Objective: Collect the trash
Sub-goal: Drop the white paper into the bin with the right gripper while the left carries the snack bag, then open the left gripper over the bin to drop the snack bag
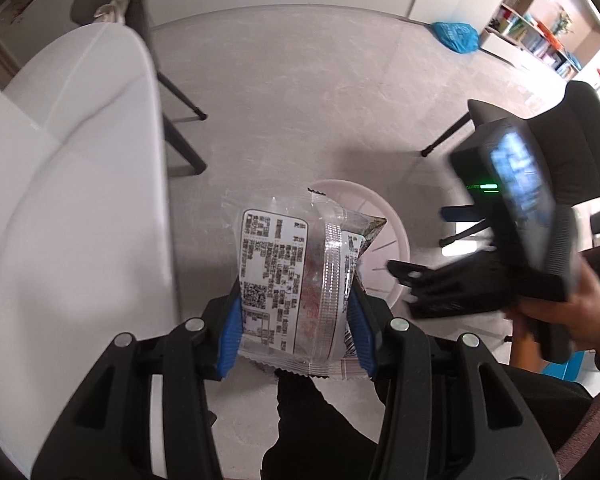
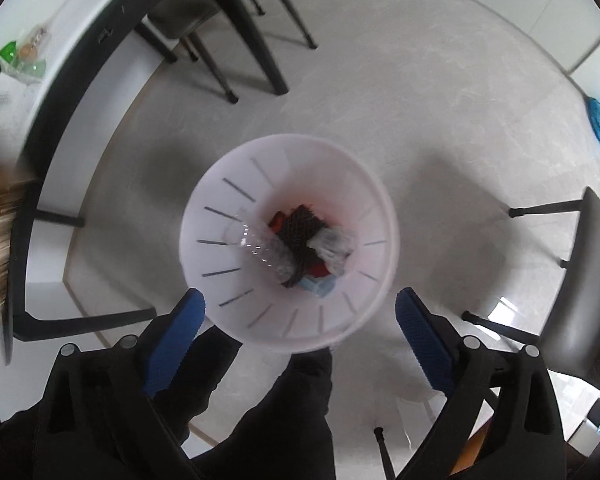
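I am pinching a clear plastic snack wrapper (image 1: 290,284) between the blue fingers (image 1: 230,340) of my left gripper (image 1: 296,312), its printed label and QR code facing the camera. It is hanging above the floor, partly over the near rim of the white waste bin (image 1: 394,236), just beside the white table (image 1: 72,200). My right gripper (image 2: 300,320) is pointing down into that waste bin (image 2: 228,296), its fingers (image 2: 176,340) spread wide with nothing between them. Inside the bin are lying crumpled wrappers (image 2: 304,236), clear, dark, red and pale blue. My hand (image 1: 580,312) is gripping the right gripper's handle.
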`<act>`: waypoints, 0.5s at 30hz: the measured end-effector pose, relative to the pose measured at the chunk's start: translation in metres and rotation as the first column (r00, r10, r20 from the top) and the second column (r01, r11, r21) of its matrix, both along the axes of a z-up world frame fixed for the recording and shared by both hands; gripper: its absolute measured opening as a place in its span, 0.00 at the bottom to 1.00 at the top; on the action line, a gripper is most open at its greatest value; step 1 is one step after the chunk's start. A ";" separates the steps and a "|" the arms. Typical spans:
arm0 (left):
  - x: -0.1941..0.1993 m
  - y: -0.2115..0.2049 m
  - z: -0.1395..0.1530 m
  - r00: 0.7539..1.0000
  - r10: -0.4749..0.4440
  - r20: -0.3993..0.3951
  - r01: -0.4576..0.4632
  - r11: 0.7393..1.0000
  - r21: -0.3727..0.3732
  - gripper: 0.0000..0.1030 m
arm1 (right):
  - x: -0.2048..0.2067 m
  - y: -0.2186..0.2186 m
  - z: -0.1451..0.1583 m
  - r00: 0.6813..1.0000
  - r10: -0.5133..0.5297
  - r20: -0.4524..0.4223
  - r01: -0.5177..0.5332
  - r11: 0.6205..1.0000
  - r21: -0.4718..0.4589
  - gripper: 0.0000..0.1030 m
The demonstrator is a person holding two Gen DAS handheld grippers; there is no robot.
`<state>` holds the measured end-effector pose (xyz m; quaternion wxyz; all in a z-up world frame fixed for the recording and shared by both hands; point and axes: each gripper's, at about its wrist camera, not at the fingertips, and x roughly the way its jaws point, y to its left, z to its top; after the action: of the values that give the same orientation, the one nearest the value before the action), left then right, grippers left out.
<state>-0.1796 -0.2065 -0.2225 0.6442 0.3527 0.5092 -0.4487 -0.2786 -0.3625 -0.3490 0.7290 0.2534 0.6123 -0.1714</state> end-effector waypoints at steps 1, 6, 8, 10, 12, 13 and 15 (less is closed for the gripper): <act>-0.002 -0.005 -0.004 1.000 -0.005 -0.004 0.005 1.000 0.001 0.44 | -0.009 -0.003 0.007 1.000 -0.003 0.006 0.003 1.000 -0.005 0.94; -0.009 -0.022 -0.016 1.000 -0.007 -0.020 0.007 1.000 0.006 0.44 | -0.035 -0.015 0.032 1.000 0.003 0.016 -0.002 1.000 -0.028 0.94; -0.012 -0.026 -0.020 1.000 -0.003 -0.021 0.003 1.000 0.010 0.44 | -0.039 -0.020 0.037 1.000 0.007 0.027 -0.006 1.000 -0.031 0.95; -0.016 -0.030 -0.023 1.000 0.000 -0.022 0.000 1.000 0.016 0.44 | -0.041 -0.025 0.040 0.999 0.013 0.033 -0.012 1.000 -0.029 0.95; -0.018 -0.033 -0.031 1.000 -0.001 -0.024 0.002 1.000 0.030 0.45 | -0.040 -0.027 0.040 0.999 0.022 0.032 -0.021 0.999 -0.033 0.95; -0.019 -0.032 -0.035 1.000 -0.002 -0.026 0.002 0.999 0.035 0.45 | -0.040 -0.027 0.039 0.999 0.028 0.031 -0.027 0.999 -0.038 0.95; -0.020 -0.034 -0.053 1.000 -0.003 -0.031 0.005 0.998 0.055 0.46 | -0.041 -0.027 0.040 0.999 0.036 0.034 -0.035 0.999 -0.041 0.95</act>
<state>-0.1992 -0.2401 -0.2756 0.6253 0.3643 0.5307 -0.4411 -0.3198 -0.3899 -0.3090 0.7474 0.2307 0.6004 -0.1661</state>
